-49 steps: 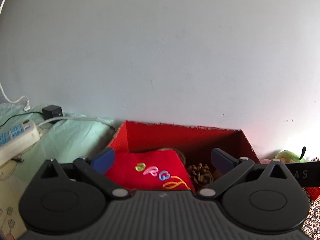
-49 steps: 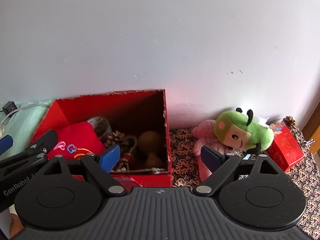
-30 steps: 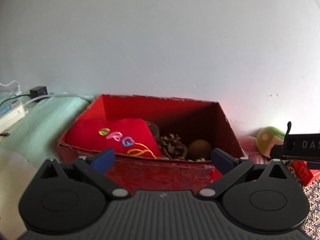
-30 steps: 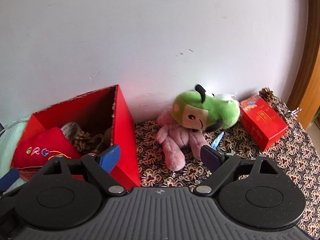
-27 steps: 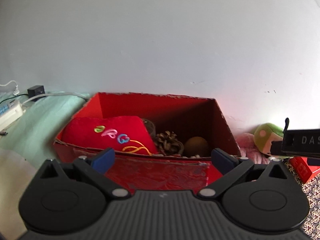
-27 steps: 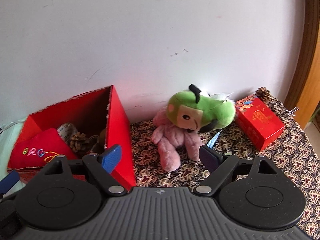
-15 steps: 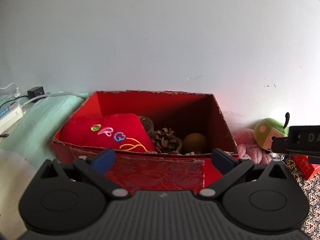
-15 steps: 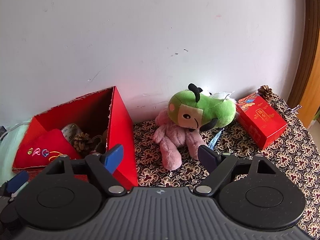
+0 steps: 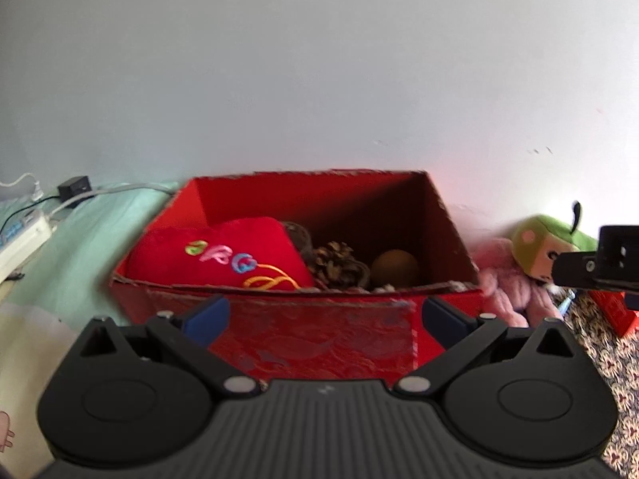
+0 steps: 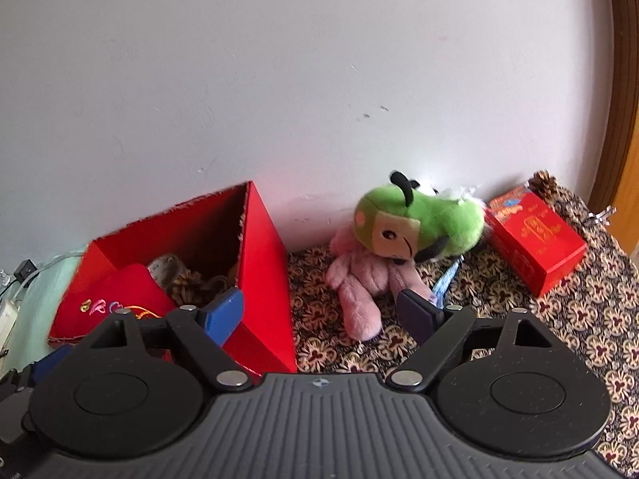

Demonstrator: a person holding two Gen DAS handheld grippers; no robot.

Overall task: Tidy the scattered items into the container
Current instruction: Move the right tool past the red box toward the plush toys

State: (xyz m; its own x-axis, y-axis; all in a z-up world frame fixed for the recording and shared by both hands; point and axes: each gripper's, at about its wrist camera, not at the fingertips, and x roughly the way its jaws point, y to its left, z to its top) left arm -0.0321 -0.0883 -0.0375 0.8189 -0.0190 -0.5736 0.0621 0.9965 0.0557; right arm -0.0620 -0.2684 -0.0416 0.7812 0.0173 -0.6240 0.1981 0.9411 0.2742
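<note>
Through the left wrist camera, the red box [image 9: 303, 343] sits a little lower in frame than half a second ago, its patterned front wall now filling the gap between the spread, empty fingers of the left gripper [image 9: 321, 315]. The box's long axis runs from 9 to 3 o'clock, mouth upward, back wall against the white wall [image 9: 319, 80]. Inside lie a red embroidered pouch [image 9: 223, 255] at the 9 o'clock end, a pine cone [image 9: 335, 263] in the middle and a brown ball [image 9: 395, 265] toward 3 o'clock. At 3 o'clock, part of the right gripper crosses the green plush toy [image 9: 535, 239]; a power strip [image 9: 24, 235] lies at 9 o'clock on the green cloth [image 9: 92, 239]. Through the right wrist camera, the toys have drifted slightly toward 3 o'clock against the earlier frame. The right gripper [image 10: 321, 313] is wide open and holds nothing. The green plush [image 10: 423, 219] lies at 1 o'clock, long axis level, face toward the camera, resting on a pink plush toy [image 10: 359, 279] whose legs point toward 6 o'clock. A small red carton [image 10: 535, 239] lies at 2 o'clock on the patterned cloth [image 10: 579, 319], a second pine cone [image 10: 543, 183] behind it; the box [image 10: 263, 287] stands at 10 o'clock.
</note>
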